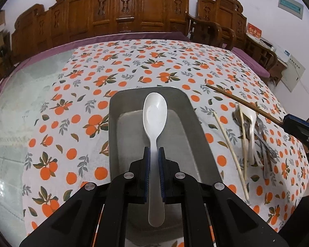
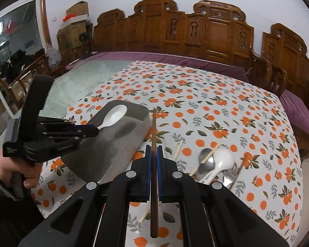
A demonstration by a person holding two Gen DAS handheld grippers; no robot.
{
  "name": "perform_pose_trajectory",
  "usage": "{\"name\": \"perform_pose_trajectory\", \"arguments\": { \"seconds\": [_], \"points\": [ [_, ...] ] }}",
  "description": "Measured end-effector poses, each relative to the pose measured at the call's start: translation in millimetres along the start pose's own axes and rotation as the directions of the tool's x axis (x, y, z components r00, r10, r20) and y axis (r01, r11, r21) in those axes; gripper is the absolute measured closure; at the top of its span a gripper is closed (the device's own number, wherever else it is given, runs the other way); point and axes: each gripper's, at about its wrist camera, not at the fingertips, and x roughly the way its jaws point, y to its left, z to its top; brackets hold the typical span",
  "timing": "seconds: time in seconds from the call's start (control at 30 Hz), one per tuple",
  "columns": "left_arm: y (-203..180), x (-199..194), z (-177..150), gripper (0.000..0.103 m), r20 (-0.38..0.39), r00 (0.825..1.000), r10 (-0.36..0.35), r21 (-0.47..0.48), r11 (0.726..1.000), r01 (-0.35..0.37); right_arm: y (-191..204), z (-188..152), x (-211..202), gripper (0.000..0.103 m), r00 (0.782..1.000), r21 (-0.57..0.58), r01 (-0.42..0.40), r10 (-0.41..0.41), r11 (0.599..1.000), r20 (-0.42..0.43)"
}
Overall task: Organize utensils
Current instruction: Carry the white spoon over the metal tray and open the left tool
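No writing can be read; a red sign [image 1: 254, 31] with gold characters on the white wall is too blurred. A white cloth printed with oranges [image 1: 134, 65] is spread over the table, backed by carved brown wooden chairs [image 1: 123, 14]. A white plastic spoon [image 1: 154, 115] is pinched by the left gripper [image 1: 154, 154] above a grey rectangular tray [image 1: 117, 123]. A dark brown wooden chopstick [image 2: 153, 135] is clamped in the right gripper [image 2: 154, 154]. Further utensils [image 1: 255, 135] are piled right of the tray.

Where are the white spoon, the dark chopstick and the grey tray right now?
white spoon [image 1: 155, 111]: left wrist view, on the bowl.
dark chopstick [image 2: 153, 127]: right wrist view, on the shaft ahead of the fingers.
grey tray [image 1: 192, 111]: left wrist view, on the right rim.
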Motion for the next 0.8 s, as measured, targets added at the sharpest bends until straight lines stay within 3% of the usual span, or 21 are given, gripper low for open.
{"name": "perform_pose_trajectory", "arguments": {
  "seconds": [0.53, 0.6, 0.67, 0.8],
  "points": [
    [12.9, 17.0, 10.2, 0.095, -0.036, 0.999, -0.039, -0.034, 0.999, 0.038, 38.0, 13.3, 6.1, 0.097, 0.998, -0.05, 0.035, -0.038, 0.998, -0.055],
    [16.3, 14.1, 10.9, 0.094, -0.033, 0.998, -0.048, -0.041, 0.998, 0.047, 41.4, 13.8, 7.0, 0.097, 0.997, -0.051, 0.04, -0.043, 0.998, -0.06],
    [18.5, 9.6, 11.3, 0.084, -0.026, 0.998, -0.057, -0.046, 0.997, 0.056, 46.2, 14.6, 7.5, 0.097, 0.997, -0.053, 0.045, -0.048, 0.998, -0.063],
    [24.4, -6.5, 14.0, 0.084, 0.009, 0.998, -0.063, -0.033, 0.997, 0.063, 58.0, 18.3, 10.1, 0.097, 0.997, -0.056, 0.047, -0.05, 0.997, -0.067]
  ]
}}
